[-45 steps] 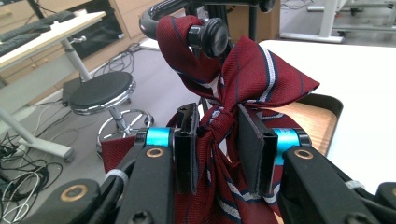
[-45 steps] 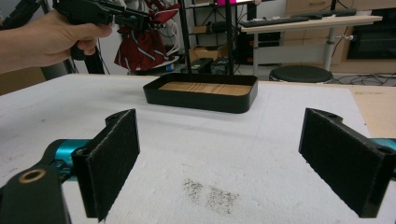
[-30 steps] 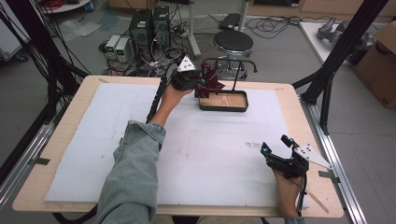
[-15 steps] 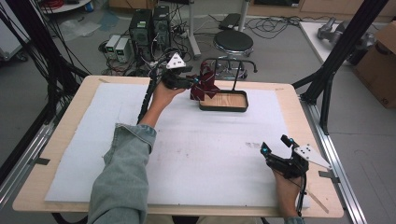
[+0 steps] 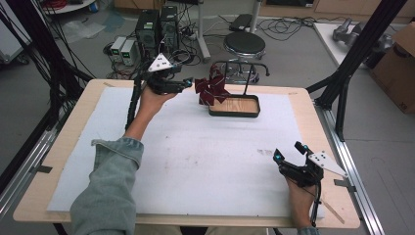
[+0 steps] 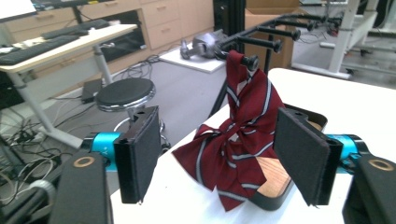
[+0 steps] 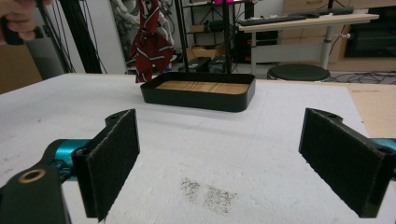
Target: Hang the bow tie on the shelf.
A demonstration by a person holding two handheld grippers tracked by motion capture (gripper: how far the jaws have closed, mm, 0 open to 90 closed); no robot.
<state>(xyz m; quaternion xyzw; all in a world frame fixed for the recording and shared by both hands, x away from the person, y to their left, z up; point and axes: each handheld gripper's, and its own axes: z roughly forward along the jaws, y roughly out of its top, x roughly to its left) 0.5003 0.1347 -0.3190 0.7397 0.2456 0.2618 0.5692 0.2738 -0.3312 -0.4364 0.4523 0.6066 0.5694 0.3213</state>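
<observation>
White table: striped tie (image 6: 243, 135) hangs lengthwise down from rack (image 6: 261, 42).

A dark red necktie (image 6: 236, 140) with thin pale diagonal stripes hangs from the end of a black horizontal bar on a rack (image 6: 261, 44) at the far middle of the table. It drapes in loose, bunched folds, its lower end spilling over the left rim of a shallow black tray (image 5: 235, 112) with a wooden floor, which sits right of it.
</observation>
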